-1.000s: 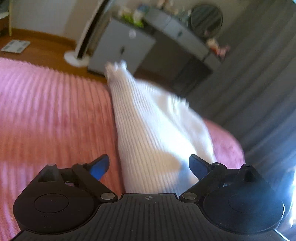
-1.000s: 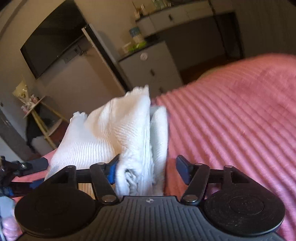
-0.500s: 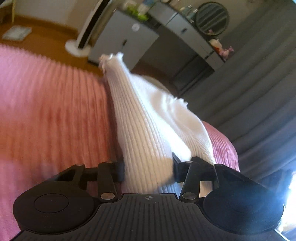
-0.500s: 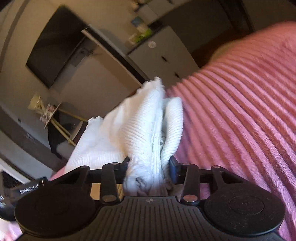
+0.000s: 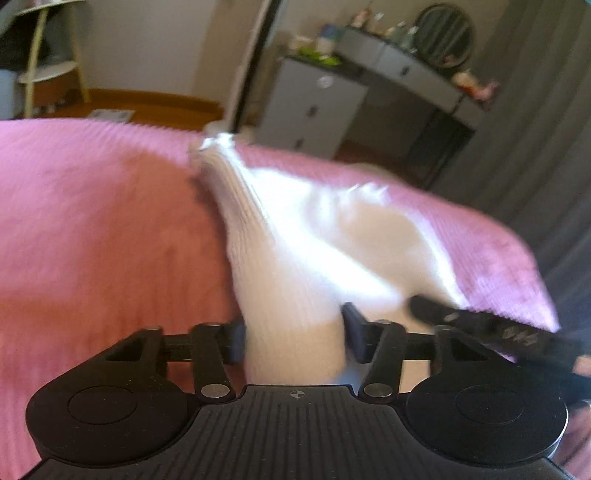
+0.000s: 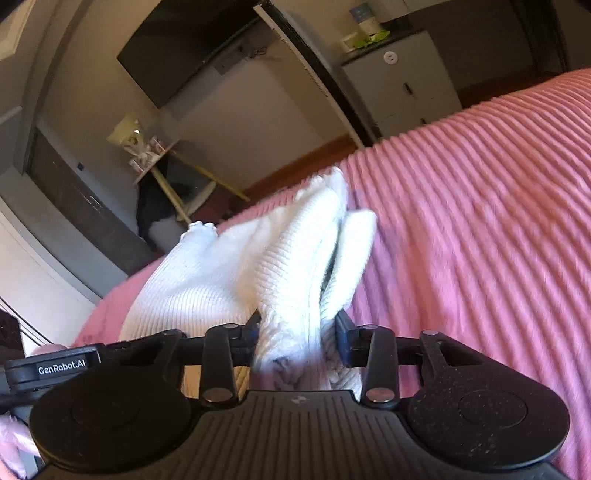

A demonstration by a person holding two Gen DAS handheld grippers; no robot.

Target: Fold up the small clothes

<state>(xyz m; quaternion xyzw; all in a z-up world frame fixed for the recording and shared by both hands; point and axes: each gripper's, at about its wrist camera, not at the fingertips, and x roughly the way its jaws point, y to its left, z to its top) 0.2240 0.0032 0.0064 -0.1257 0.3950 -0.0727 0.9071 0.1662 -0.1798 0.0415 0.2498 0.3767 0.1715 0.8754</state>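
Note:
A small white ribbed garment lies bunched on a pink ribbed bedspread. My left gripper is shut on one near edge of it, the cloth stretching away from the jaws. My right gripper is shut on a gathered fold of the same white garment, with the bedspread beneath. The right gripper's black body shows at the right in the left wrist view; the left gripper's body shows at the lower left in the right wrist view.
Beyond the bed's far edge stand a grey cabinet, a desk with a round mirror and grey curtains. The right wrist view shows a wall-mounted TV and a wooden shelf.
Both grippers went from open around the garment to shut on it. Since then both views have shifted, and the left view is blurred by motion.

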